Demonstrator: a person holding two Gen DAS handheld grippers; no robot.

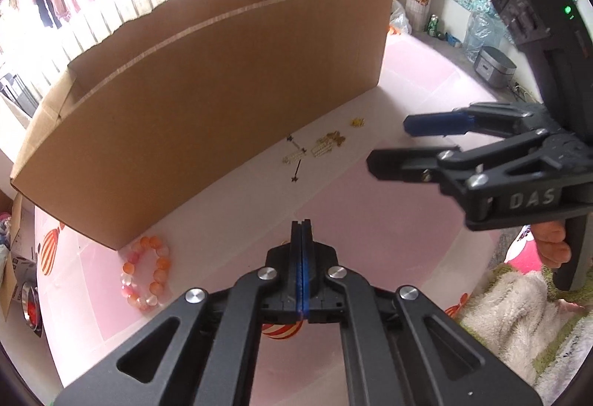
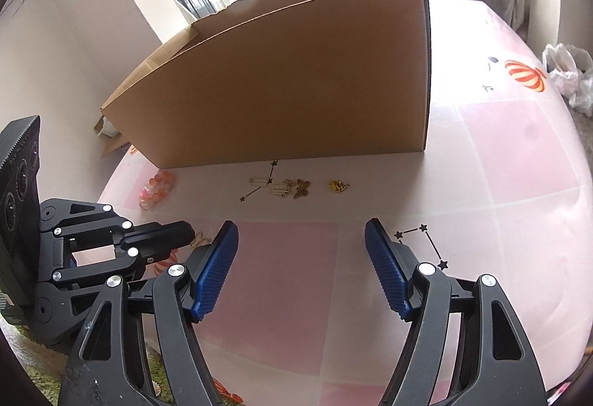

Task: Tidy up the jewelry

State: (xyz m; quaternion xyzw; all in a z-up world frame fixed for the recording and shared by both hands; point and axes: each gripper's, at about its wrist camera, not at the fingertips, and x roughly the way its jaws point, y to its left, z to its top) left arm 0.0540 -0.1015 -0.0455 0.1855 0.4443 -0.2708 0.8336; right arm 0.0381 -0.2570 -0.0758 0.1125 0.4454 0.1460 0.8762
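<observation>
Nearest in the left wrist view, the left hand-held gripper (image 1: 302,232) is clenched, its blue pads pressed flat together with nothing visible between them, above the pink checked worktop (image 1: 389,220). To its right the right hand-held gripper (image 2: 301,239) stands released, its blue pads (image 2: 217,269) wide apart and empty over a pink square. Just left of the clenched gripper, an orange and pink bead bracelet (image 1: 146,272) lies on the worktop by the near corner of the cardboard box (image 1: 222,102). Farther on, small gold earrings (image 2: 276,185), a butterfly charm (image 2: 302,188) and a little gold piece (image 2: 338,185) lie in a loose row just in front of the box's tall front wall, apart from both grippers
</observation>
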